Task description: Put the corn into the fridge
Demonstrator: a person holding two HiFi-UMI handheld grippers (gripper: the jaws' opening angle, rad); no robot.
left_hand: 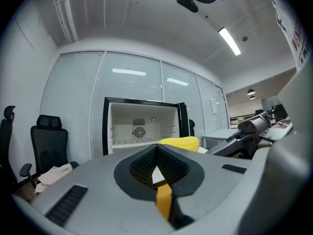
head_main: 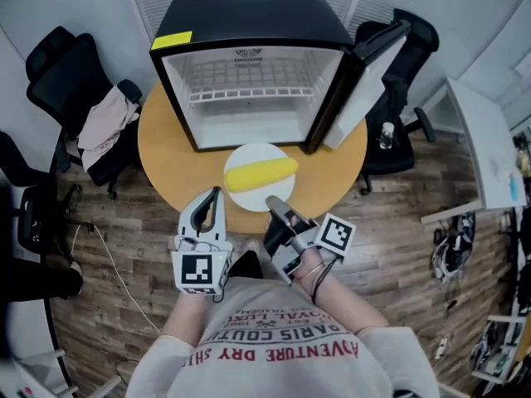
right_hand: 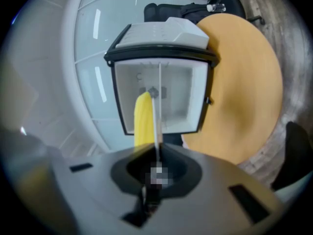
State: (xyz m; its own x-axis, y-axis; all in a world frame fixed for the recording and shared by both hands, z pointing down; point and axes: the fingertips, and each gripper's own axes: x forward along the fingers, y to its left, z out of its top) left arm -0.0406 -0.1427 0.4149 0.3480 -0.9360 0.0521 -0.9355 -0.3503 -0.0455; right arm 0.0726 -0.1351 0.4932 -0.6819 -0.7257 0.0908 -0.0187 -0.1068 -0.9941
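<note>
A yellow corn cob (head_main: 260,173) lies on a white plate (head_main: 249,152) on the round wooden table (head_main: 166,148), just in front of the open black mini fridge (head_main: 249,23). The fridge door (head_main: 365,85) stands swung out to the right, and the wire shelf (head_main: 249,85) inside is bare. My right gripper (head_main: 272,200) is shut on the plate's near rim. In the right gripper view the plate (right_hand: 159,111) shows edge-on running into the jaws, with the corn (right_hand: 143,121) beside it. My left gripper (head_main: 217,191) hovers left of the plate, shut and holding nothing.
Black office chairs ring the table; one at the left (head_main: 62,73) carries a bundle of cloth (head_main: 108,123). A chair at the right holds a clear bottle (head_main: 386,135). A white desk (head_main: 485,148) stands far right. A cable (head_main: 112,264) trails on the wooden floor.
</note>
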